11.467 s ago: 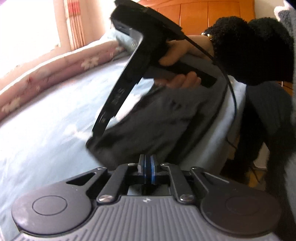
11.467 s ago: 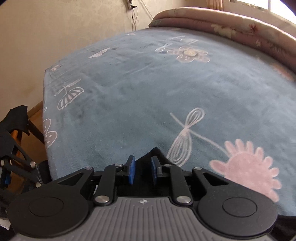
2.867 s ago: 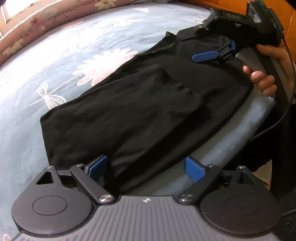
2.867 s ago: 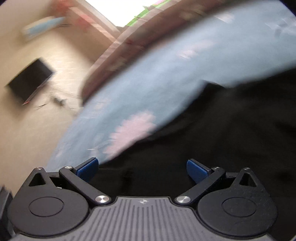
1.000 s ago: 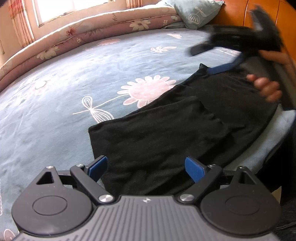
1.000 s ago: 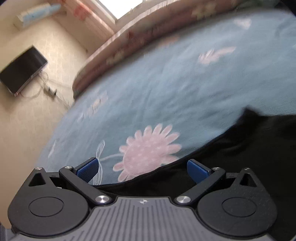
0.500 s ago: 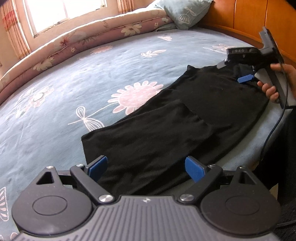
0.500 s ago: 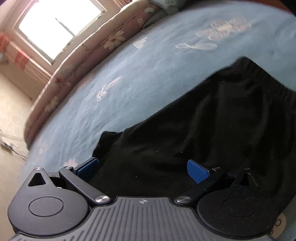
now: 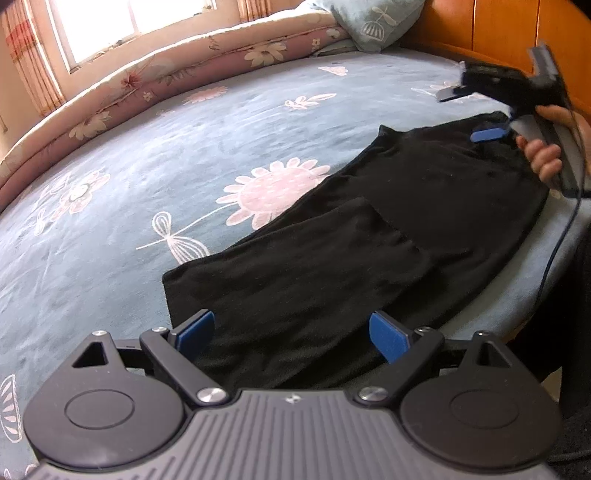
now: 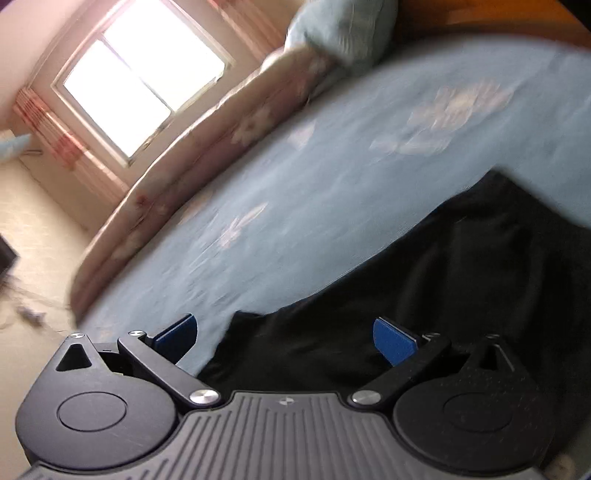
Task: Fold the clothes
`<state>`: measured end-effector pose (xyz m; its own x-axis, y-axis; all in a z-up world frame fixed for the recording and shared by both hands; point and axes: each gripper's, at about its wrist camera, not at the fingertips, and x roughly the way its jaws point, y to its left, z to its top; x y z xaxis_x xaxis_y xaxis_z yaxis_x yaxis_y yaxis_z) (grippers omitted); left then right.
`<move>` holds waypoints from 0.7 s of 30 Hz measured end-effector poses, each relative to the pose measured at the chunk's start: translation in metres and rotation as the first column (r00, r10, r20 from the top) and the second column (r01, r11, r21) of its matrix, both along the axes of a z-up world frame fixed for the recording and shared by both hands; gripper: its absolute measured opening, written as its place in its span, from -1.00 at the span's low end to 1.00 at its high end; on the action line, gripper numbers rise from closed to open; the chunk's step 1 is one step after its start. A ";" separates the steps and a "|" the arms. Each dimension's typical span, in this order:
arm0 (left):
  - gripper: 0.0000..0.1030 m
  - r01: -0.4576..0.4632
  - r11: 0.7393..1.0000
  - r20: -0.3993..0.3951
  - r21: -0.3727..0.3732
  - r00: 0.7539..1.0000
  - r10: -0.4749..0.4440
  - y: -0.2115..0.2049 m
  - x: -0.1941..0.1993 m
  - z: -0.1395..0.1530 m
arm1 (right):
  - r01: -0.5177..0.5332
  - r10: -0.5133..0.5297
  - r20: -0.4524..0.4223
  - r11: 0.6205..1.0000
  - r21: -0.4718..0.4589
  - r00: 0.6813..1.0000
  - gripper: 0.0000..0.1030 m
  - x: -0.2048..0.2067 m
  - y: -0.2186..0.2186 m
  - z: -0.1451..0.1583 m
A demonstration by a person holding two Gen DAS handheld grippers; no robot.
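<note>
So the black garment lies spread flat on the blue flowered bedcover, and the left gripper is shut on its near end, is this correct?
Not quite. The left gripper is open: the left wrist view shows its blue pads standing wide apart above the near end of the black garment, not pressing on it. The rest holds: the garment lies spread flat on the blue flowered bedcover.

Black garment (image 9: 369, 251) flat on flowered blue bedspread (image 9: 147, 177); left tongs (image 9: 291, 332) agape above it

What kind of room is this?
Most likely a bedroom: a bed with a blue floral cover, a pillow by the wooden headboard, and a curtained window.
</note>
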<state>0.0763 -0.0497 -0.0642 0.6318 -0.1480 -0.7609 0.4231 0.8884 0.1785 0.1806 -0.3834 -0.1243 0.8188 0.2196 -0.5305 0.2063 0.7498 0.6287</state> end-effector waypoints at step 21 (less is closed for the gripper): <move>0.77 0.039 0.997 -0.002 0.065 0.999 -0.039 -0.022 0.006 0.004 | -0.102 0.102 0.022 0.995 0.005 0.995 1.00 0.074 0.001 -0.002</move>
<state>0.0819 -0.0715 -0.0602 0.6255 -0.1229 -0.7705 0.4575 0.8577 0.2346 0.2548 -0.3826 -0.1266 0.8031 0.3053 -0.5116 0.1155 0.7626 0.6365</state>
